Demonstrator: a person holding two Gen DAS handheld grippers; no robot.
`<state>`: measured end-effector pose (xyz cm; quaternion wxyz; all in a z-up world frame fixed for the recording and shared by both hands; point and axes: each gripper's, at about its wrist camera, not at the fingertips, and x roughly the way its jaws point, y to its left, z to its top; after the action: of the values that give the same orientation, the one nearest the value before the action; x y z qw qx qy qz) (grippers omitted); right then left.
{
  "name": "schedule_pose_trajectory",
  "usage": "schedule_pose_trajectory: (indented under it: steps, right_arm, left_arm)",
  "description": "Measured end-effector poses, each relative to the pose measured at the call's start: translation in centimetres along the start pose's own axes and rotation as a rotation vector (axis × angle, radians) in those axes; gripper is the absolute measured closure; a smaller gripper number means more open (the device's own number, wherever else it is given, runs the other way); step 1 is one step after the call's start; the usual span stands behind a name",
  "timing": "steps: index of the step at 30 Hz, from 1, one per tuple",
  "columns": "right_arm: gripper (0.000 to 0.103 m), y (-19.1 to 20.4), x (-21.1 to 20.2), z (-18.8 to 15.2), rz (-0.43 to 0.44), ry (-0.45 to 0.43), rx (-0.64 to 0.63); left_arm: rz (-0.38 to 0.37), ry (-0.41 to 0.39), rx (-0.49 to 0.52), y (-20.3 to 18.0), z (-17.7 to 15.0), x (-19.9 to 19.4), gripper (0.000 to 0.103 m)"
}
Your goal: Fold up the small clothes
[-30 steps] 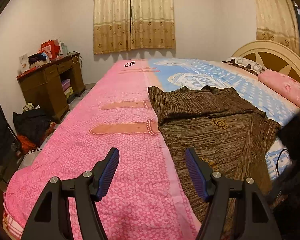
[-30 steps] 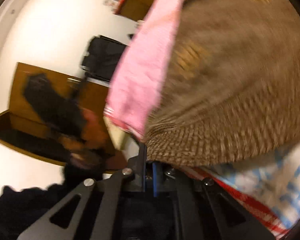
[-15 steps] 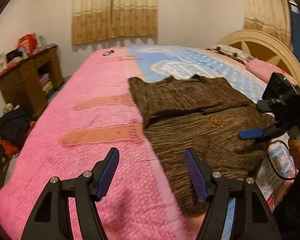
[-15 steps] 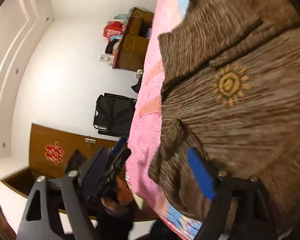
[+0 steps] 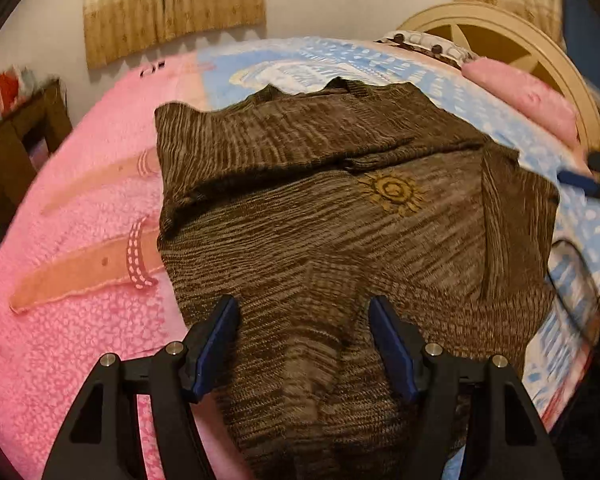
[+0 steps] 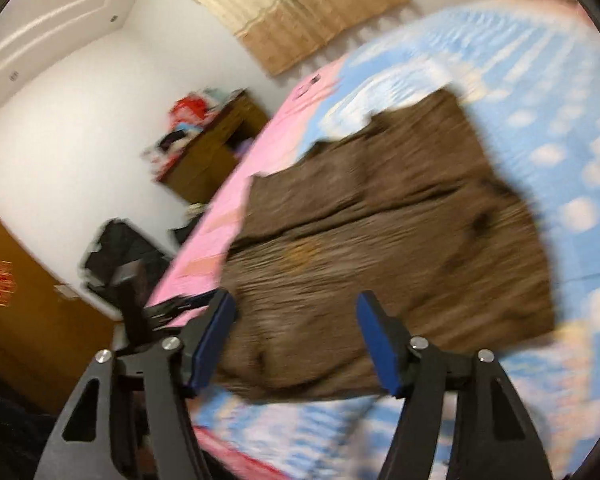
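Left gripper: jaws standing apart, holding nothing — hovering over the near hem of the brown sweater.
Right gripper: jaws closing, nothing pinched between them — the view is blurring.
Sweater: lying partly folded, one sleeve crossing the chest above the sun emblem.
Surface: pink and blue bedspread is carrying it.
Room: curtains, headboard, pink pillow, wooden desk.

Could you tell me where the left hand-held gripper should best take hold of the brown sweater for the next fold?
Probably the near hem of the brown sweater, from the foot of the bed. The sweater lies flat; its hem bunches below the open left hand-held gripper, giving the fingers a raised edge.
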<state>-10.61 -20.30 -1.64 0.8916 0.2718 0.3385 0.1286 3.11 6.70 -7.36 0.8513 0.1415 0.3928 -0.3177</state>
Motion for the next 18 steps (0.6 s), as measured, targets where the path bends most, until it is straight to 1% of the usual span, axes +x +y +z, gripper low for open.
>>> schedule_pose_trajectory:
  steps: [1, 3, 4, 6, 7, 8, 11, 12, 13, 14, 15, 16, 17, 18]
  right_arm:
    - [0.036, -0.9, -0.7, 0.4, -0.063, -0.016, -0.010]
    - [0.036, -2.2, -1.4, 1.1, -0.141, -0.025, -0.024]
    - [0.036, -2.5, -1.4, 1.5, -0.173, -0.019, -0.042]
    - [0.036, -2.4, -0.5, 2.2, -0.262, 0.007, -0.132]
    - [0.036, -2.3, 0.4, 2.5, -0.284, 0.033, -0.174]
    - [0.036, -2.6, 1.0, 2.9, -0.290, 0.058, -0.183]
    - [0.036, -4.0, 2.5, 4.0, -0.262, 0.059, -0.097]
    - [0.036, -4.2, 3.0, 4.3, -0.274, 0.055, -0.086]
    - [0.036, -4.4, 4.0, 4.6, -0.305, 0.052, -0.088]
    - [0.044, -4.3, 4.8, 4.6, -0.316, 0.060, -0.102]
    - [0.055, -4.3, 5.5, 4.6, -0.326, 0.079, -0.122]
    - [0.086, -4.4, 6.3, 4.4, -0.346, 0.113, -0.140]
    - [0.094, -4.7, 7.2, 4.1, -0.362, 0.153, -0.139]
    - [0.094, -4.8, 7.3, 3.9, -0.362, 0.155, -0.131]
  left_arm:
    - [-0.012, 0.002, 0.008, -0.3, -0.2, -0.2, 0.047]
    - [-0.034, 0.003, 0.011, -0.7, -0.4, -0.5, 0.056]
    - [-0.037, 0.004, 0.014, -0.7, -0.5, -0.7, 0.058]
    - [-0.035, 0.007, 0.009, -0.7, -0.4, -0.6, 0.058]
    - [-0.036, 0.009, 0.000, -0.7, -0.4, -0.6, 0.060]
    - [-0.036, 0.011, -0.010, -0.6, -0.2, -0.5, 0.061]
    - [-0.039, 0.013, -0.030, -0.5, 0.0, -0.4, 0.066]
    - [-0.039, 0.015, -0.037, -0.5, 0.1, -0.3, 0.068]
    - [-0.035, 0.016, -0.045, -0.6, 0.3, -0.2, 0.073]
    - [-0.036, 0.017, -0.049, -0.7, 0.4, -0.1, 0.076]
    - [-0.039, 0.019, -0.046, -0.9, 0.5, -0.1, 0.083]
    - [-0.039, 0.019, -0.037, -1.2, 0.5, -0.1, 0.088]
    - [-0.029, 0.013, -0.020, -1.6, 0.4, -0.2, 0.089]
    - [-0.017, 0.005, -0.009, -1.8, 0.3, -0.5, 0.093]
